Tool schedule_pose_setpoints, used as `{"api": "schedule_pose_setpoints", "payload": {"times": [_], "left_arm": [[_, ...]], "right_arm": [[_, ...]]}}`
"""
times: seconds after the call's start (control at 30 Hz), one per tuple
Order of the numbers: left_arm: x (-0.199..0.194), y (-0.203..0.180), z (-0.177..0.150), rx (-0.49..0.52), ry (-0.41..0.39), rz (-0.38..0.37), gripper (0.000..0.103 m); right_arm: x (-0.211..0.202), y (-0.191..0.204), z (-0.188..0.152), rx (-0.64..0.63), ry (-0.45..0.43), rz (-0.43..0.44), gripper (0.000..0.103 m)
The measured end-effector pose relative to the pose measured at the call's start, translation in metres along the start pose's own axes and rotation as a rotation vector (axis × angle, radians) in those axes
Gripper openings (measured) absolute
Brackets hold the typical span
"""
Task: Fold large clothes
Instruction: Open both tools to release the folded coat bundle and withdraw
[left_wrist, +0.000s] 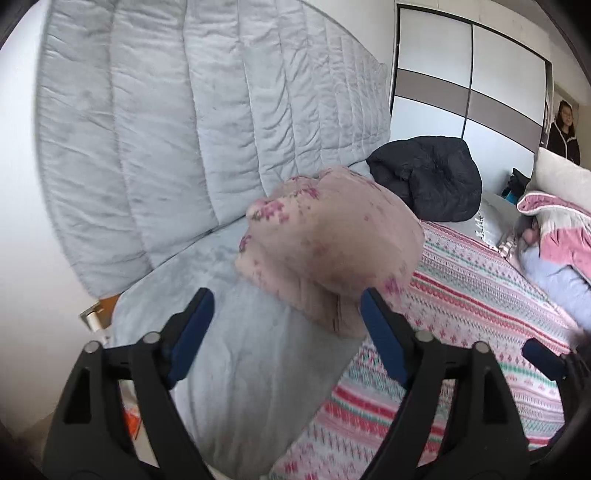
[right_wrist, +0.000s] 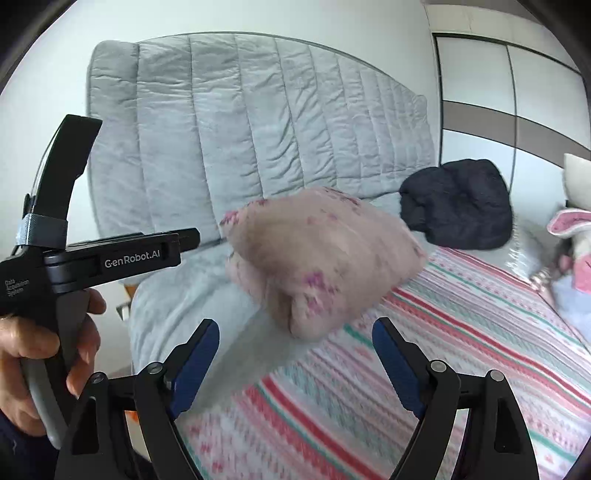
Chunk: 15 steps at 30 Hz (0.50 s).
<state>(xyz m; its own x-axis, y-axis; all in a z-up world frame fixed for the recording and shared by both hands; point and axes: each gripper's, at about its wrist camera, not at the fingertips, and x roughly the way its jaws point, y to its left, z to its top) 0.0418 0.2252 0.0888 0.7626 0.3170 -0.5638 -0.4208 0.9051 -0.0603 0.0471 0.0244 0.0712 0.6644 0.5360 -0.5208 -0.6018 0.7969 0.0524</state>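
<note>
Left tongs (left_wrist: 286, 319) spread wide, pinching nothing. Right tongs (right_wrist: 295, 349) likewise spread, nothing between the blue pads (right_wrist: 194, 369). Folded pink floral bundle (left_wrist: 328, 245), blurred, just ahead of both sets of fingertips, free of either. Beneath and to the right of the tongs, a striped pink bedcover (left_wrist: 461, 295); ahead-left, a grey quilted cushion (left_wrist: 207, 122). Farther ahead-right, a dark garment heap (right_wrist: 458, 203). In the right wrist view, left tongs at far left, gripped by a hand (right_wrist: 44, 350).
</note>
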Motion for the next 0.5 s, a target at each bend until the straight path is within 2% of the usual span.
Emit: {"api": "schedule_pose_setpoints", "payload": {"times": [0.17, 0.3, 0.4, 0.5], "left_arm": [[-0.042, -0.016, -0.036, 0.021, -0.019, -0.001, 0.089], [-0.058, -0.032, -0.055, 0.053, 0.005, -0.016, 0.096], [-0.071, -0.047, -0.064, 0.088, -0.018, 0.017, 0.098], [-0.085, -0.058, -0.074, 0.104, -0.071, 0.072, 0.102]], "right_arm": [[-0.042, -0.010, -0.020, 0.008, 0.023, 0.020, 0.087], [-0.069, -0.022, -0.039, 0.022, 0.036, 0.019, 0.088], [-0.078, -0.030, -0.056, 0.027, 0.040, 0.039, 0.089], [-0.084, -0.040, -0.073, 0.030, -0.014, 0.038, 0.089]]}}
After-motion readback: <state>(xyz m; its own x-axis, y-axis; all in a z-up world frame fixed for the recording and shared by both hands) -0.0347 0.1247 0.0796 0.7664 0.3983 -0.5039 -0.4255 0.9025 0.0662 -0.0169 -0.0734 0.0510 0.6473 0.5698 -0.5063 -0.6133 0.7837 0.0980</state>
